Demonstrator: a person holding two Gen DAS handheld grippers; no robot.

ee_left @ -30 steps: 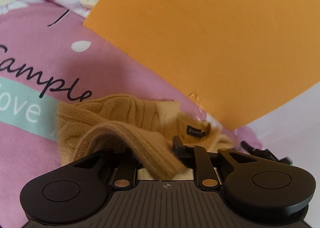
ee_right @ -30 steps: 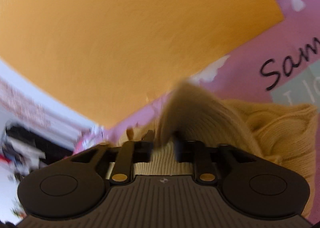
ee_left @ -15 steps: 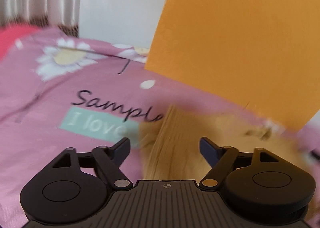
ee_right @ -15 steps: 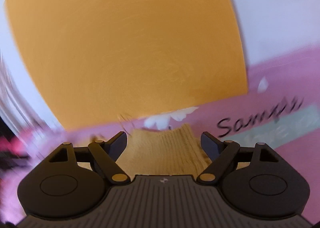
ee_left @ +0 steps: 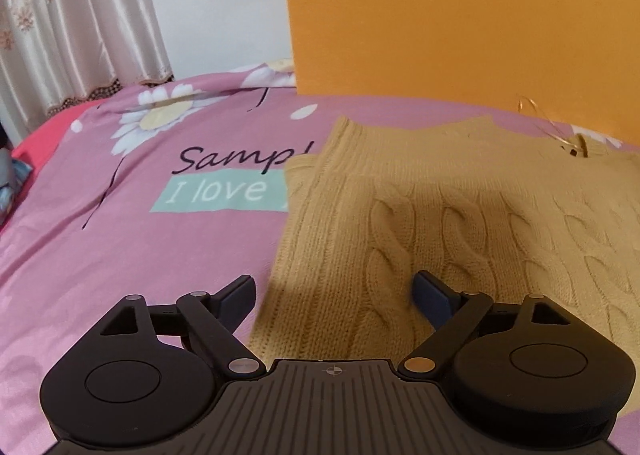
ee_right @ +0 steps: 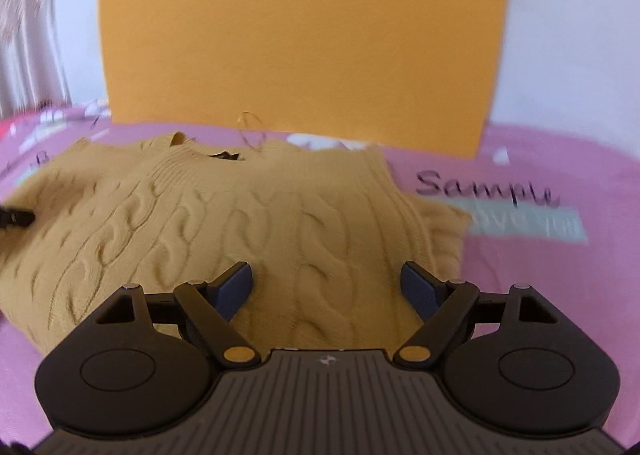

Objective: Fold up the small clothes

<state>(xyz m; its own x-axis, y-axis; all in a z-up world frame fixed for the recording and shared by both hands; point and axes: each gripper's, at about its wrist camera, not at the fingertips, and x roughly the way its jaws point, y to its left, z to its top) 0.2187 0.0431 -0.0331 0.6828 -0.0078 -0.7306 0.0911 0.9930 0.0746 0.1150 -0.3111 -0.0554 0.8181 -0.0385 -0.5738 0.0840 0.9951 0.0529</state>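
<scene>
Your left gripper (ee_left: 334,291) has its fingers spread wide and grips nothing; its left fingertip (ee_left: 240,289) sits over bare pink bedspread (ee_left: 120,223), its right one over the knit. Your right gripper (ee_right: 326,283) is likewise splayed apart and empty, both pads poised above the garment.

The mustard cable-knit sweater (ee_left: 460,223) lies flat on the bedspread, folded into a compact block. In the left wrist view its left edge runs down toward the gripper, with a ribbed band (ee_left: 348,147) laid along the far left corner over a lower layer that juts out beside it. In the right wrist view the sweater (ee_right: 240,223) fills the centre and left; a dark neck label (ee_right: 226,156) shows at the far edge, and a ribbed flap sticks out on the right, just beside the printed "Sample" lettering (ee_right: 486,189). A thin wire loop (ee_right: 250,127), possibly a hanger hook, rises at the far edge; what it belongs to cannot be determined.

A tall orange panel (ee_right: 300,35) stands behind the sweater against a white wall. A pleated curtain (ee_left: 72,23) hangs at far left. A dark object (ee_right: 16,217) intrudes at the left border of the right wrist view, probably part of your other gripper.
</scene>
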